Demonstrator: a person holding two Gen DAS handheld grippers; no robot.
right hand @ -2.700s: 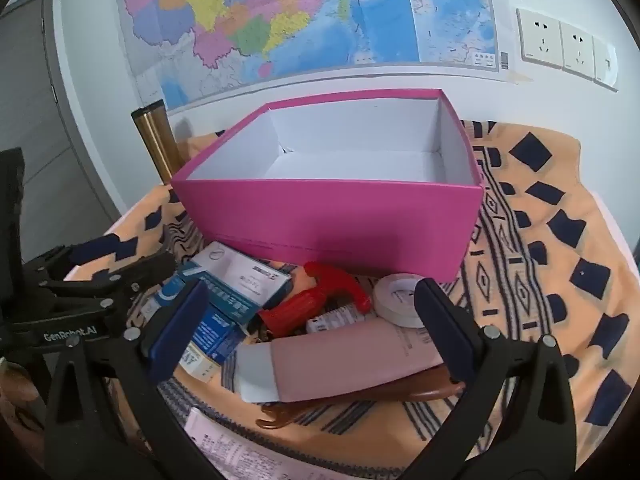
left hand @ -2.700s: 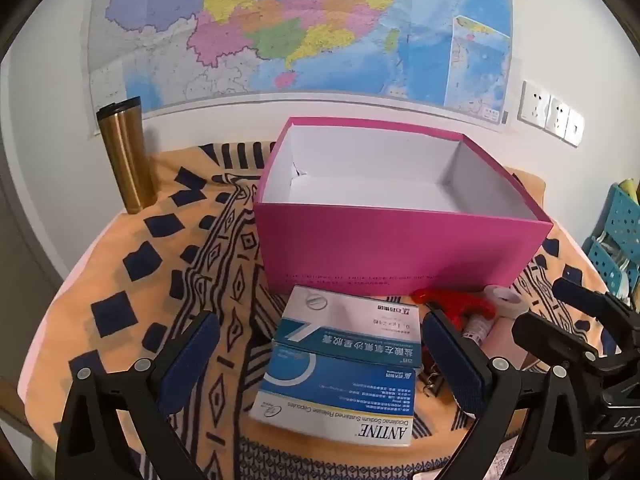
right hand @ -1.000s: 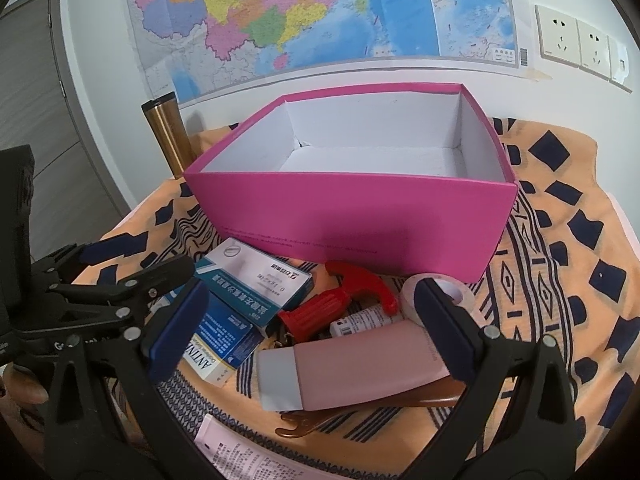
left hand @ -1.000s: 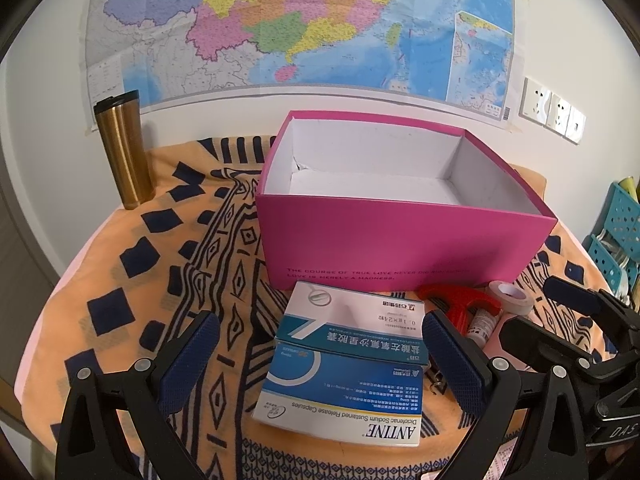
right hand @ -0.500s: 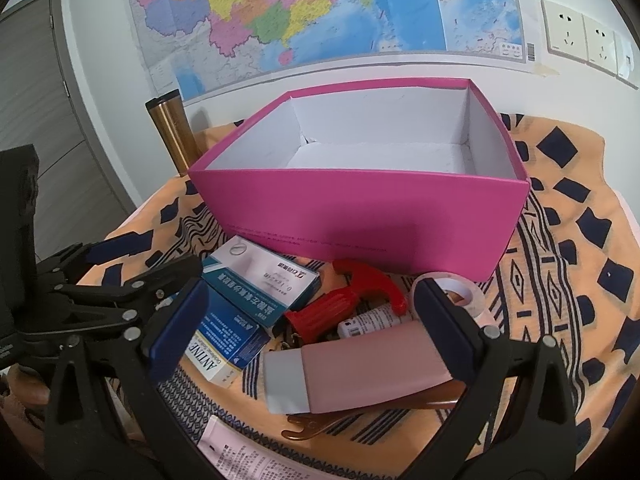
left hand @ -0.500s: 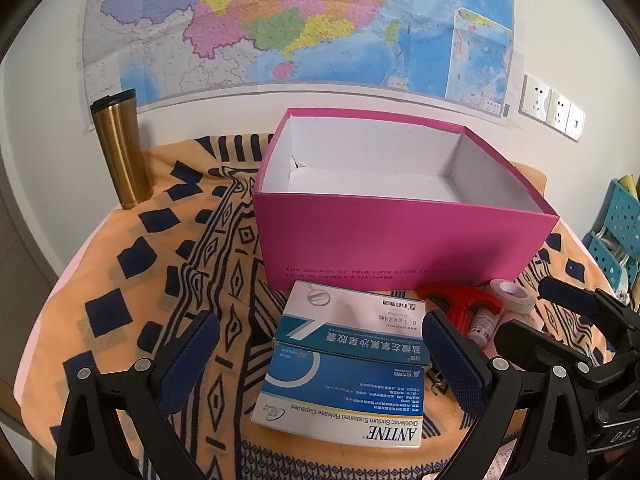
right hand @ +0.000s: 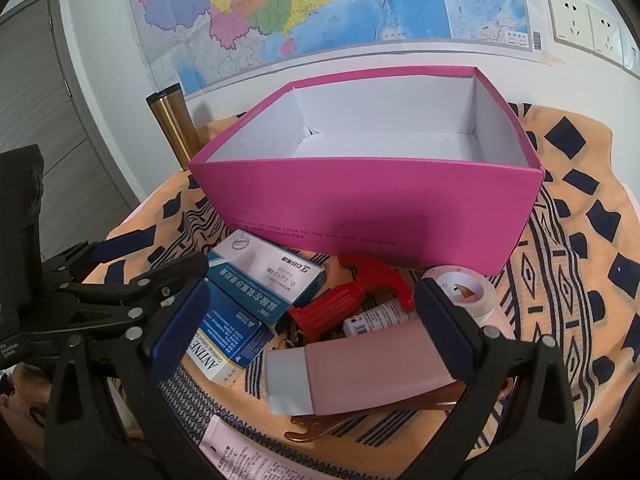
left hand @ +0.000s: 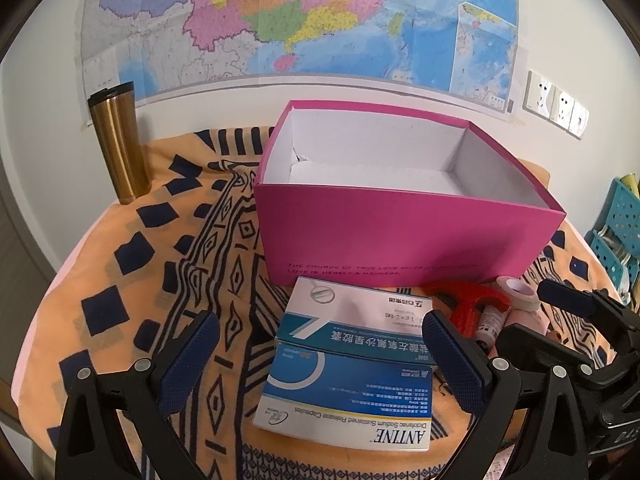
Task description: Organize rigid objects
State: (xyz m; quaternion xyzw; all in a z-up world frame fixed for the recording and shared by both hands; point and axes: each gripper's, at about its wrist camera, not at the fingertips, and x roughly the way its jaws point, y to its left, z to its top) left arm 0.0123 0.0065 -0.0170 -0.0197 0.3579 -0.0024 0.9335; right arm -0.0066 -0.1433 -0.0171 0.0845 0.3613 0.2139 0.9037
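An open pink box [left hand: 400, 240] [right hand: 368, 204] with a white, empty inside stands mid-table. In front of it lie two stacked medicine cartons: a white-teal one [left hand: 356, 318] [right hand: 266, 276] resting on a blue ANTINE one [left hand: 348, 404] [right hand: 224, 340]. To their right are a red handled tool [right hand: 352, 296], a small white bottle [right hand: 376, 318], a pink tube [right hand: 360, 368], a tape roll [right hand: 464, 292] and a brown clip [right hand: 360, 420]. My left gripper [left hand: 320, 360] is open, straddling the cartons. Above the pink tube my right gripper [right hand: 312, 332] is open too.
A gold tumbler [left hand: 118, 144] [right hand: 174, 124] stands at the back left on the orange patterned cloth [left hand: 132, 280]. A map covers the wall behind. A teal crate [left hand: 620, 232] is off the right side. Another pink tube [right hand: 256, 460] lies at the near edge.
Both views have shifted slightly; the box and items sit a little differently in frame. Nothing on the table has been moved, and both grippers stay open.
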